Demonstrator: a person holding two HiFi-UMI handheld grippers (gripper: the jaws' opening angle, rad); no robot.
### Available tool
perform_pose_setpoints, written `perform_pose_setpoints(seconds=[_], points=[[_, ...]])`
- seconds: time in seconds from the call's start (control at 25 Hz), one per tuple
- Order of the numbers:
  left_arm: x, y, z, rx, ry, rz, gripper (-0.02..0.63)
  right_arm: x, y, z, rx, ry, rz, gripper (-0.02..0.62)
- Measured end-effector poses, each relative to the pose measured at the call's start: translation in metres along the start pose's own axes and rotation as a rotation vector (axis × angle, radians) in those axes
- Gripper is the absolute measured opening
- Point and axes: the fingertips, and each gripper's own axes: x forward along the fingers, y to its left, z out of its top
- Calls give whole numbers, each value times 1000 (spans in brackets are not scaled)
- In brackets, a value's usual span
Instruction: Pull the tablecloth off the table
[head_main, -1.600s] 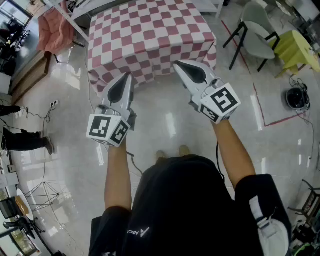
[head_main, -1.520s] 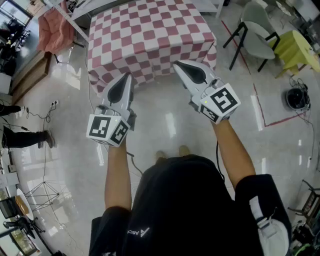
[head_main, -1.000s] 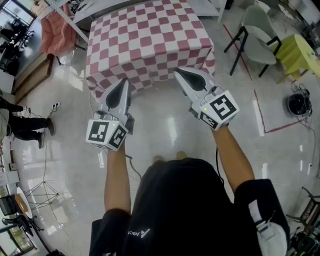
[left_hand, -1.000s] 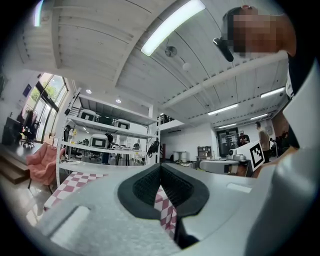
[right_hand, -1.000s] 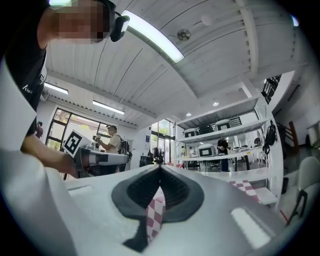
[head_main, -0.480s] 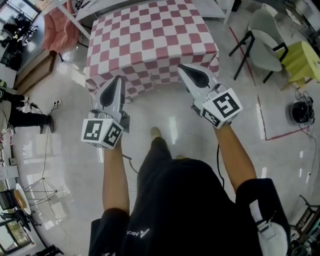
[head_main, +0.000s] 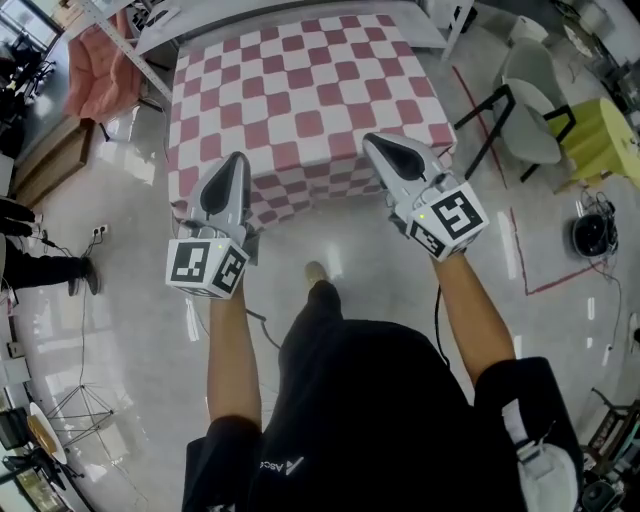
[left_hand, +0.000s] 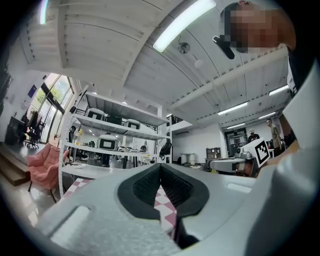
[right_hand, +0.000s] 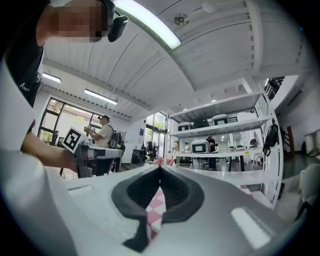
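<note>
I hold both tools out in front of me, towards the table. The left hand-held gripper (head_main: 233, 168) has its jaws pressed together with nothing between them. The right hand-held gripper (head_main: 380, 147) is the same, jaws together and empty. In each gripper view only a strip of checked cloth shows behind the dark pads, further ahead and not gripped.

The pink-and-white checked tablecloth (head_main: 300, 90) lies spread over the whole tabletop, and its edge hangs down on the side near me. In the head view both tips are over this hanging edge; whether they touch it I cannot tell.

Behind the table a white shelf rack (left_hand: 130, 135) carries box-shaped machines (left_hand: 107, 143) on its shelves. A pink armchair (head_main: 95, 60) stands at the left and a grey chair (head_main: 530, 115) at the right, on the shiny floor (head_main: 120, 300).
</note>
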Motion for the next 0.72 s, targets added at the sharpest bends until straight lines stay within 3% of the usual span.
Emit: perform_pose_setpoints(seconds=[0.36,0.72], points=[[87,132,-19,-41,19,-39,10,138,-56,-20,-24,61,-74,2],[153,187,-53,-65,83,-79,11,198,-110,-59,-12,155,-167,2]])
